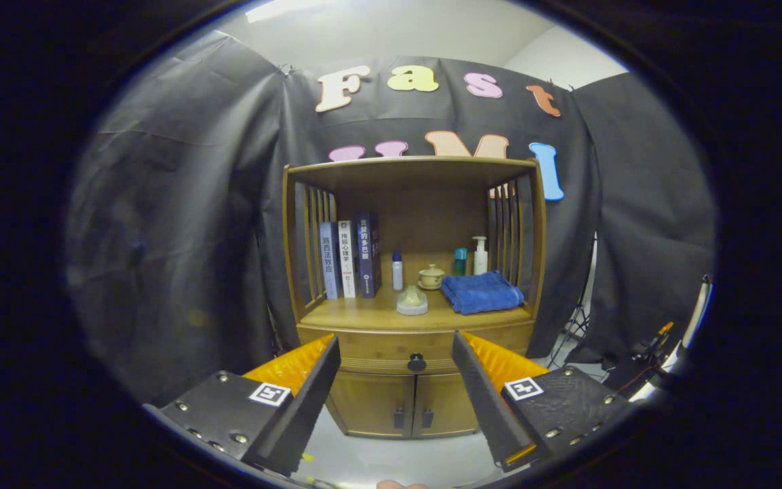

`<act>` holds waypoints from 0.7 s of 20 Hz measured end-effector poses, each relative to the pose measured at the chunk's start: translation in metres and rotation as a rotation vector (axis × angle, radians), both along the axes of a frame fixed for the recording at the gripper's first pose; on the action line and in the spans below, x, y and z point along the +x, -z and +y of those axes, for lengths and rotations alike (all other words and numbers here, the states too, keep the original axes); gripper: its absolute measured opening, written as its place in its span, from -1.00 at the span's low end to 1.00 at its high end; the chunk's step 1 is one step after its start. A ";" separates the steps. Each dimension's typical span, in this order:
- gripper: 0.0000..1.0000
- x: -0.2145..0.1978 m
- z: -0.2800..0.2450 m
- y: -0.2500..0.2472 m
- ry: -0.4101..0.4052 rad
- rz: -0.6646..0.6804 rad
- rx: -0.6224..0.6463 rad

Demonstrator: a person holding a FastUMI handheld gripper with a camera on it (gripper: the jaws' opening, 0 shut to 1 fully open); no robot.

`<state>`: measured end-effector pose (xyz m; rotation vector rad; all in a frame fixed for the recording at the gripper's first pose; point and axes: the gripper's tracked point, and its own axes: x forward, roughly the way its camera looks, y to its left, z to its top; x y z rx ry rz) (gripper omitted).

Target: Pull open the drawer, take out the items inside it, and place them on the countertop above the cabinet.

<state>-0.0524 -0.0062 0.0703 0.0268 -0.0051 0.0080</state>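
Note:
A wooden cabinet (411,285) stands ahead against the black cloth wall. Its drawer (391,343) is shut, with a dark round knob (417,362) at the front, and what lies inside is hidden. My gripper (396,352) is open, with its black and orange fingers (309,380) spread wide; the knob sits between the fingertips but well beyond them. The countertop (370,314) above the drawer holds a folded blue towel (481,292), a pale lidded dish (412,301) and a small teapot (431,276).
Three books (350,258) stand at the left of the shelf, with a small white bottle (398,270), a teal bottle (459,261) and a pump bottle (480,255) behind. Two lower doors (404,404) sit under the drawer. Tripod legs and cables (642,353) are at the right.

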 end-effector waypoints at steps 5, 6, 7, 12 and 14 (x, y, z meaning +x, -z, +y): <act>0.98 -0.002 0.008 0.008 -0.046 -0.008 -0.011; 0.98 -0.002 0.007 0.011 -0.045 -0.004 -0.017; 0.98 -0.002 0.008 0.013 -0.047 0.001 -0.021; 0.98 0.001 0.004 0.022 -0.038 0.029 -0.028; 0.98 0.004 0.002 0.027 -0.034 0.035 -0.018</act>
